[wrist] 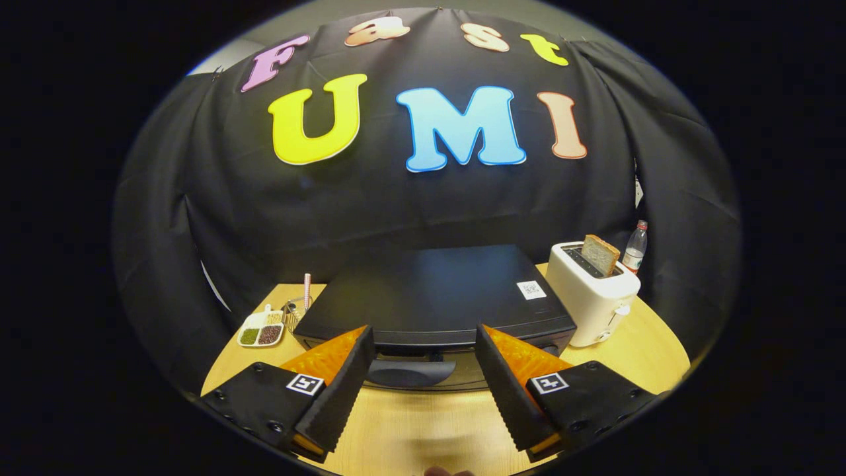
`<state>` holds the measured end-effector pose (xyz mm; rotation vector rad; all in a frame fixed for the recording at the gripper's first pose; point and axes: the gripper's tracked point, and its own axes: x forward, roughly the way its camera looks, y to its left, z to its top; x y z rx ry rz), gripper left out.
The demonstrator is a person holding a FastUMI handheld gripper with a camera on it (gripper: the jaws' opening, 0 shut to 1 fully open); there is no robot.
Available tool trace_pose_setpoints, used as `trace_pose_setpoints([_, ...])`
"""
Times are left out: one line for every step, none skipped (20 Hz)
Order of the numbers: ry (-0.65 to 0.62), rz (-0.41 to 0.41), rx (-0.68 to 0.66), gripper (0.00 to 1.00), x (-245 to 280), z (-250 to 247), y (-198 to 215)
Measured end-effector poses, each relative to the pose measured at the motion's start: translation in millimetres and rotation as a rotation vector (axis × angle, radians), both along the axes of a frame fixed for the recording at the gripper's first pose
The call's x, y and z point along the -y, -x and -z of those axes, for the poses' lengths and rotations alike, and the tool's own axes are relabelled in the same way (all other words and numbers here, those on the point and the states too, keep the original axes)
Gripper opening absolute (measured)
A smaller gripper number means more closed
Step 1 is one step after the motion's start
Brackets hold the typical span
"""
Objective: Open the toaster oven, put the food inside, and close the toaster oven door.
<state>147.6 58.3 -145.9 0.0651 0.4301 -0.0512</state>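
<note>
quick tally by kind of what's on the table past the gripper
Gripper, fingers open, just short of the oven handle.
Toaster oven: 1
Toaster: 1
Bread slice: 1
Bottle: 1
Divided dish: 1
Glass with straw: 1
Total: 6

Wooden table (634, 350) — bearing toaster oven (433, 297), white toaster (591, 304), bottle (635, 248), divided dish (261, 328), glass (297, 309).

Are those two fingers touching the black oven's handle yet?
Cannot tell. In the gripper view the open gripper has its fingers either side of the toaster oven handle; neither gap nor contact shows plainly.
</note>
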Motion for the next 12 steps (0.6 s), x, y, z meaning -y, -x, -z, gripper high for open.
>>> trace_pose_setpoints([0.007,-0.004,-0.018,0.98,-3.1,7.5,-3.9])
trace_pose_setpoints([0.015,-0.007,-0.034,0.98,-5.8,15.7,-7.0])
trace_pose_setpoints([0.025,-0.006,-0.047,0.98,-6.9,22.6,-9.4])
trace_pose_setpoints([0.033,0.001,-0.055,0.98,-6.1,26.5,-12.1])
trace_pose_setpoints([0.038,0.011,-0.060,0.98,-5.7,30.3,-14.8])
trace_pose_setpoints([0.042,0.018,-0.073,0.98,-5.4,34.9,-19.0])
trace_pose_setpoints([0.043,0.022,-0.095,0.98,-5.4,42.0,-20.9])
trace_pose_setpoints([0.048,0.028,-0.098,0.98,-4.8,41.7,-21.7])
trace_pose_setpoints([0.053,0.032,-0.084,0.98,-5.5,38.5,-20.6])
trace_pose_setpoints([0.060,0.031,-0.098,0.99,-6.8,42.6,-19.6])
trace_pose_setpoints([0.069,0.030,-0.089,0.99,-8.5,41.1,-19.9])
trace_pose_setpoints([0.077,0.025,-0.105,0.99,-8.2,43.8,-18.6])
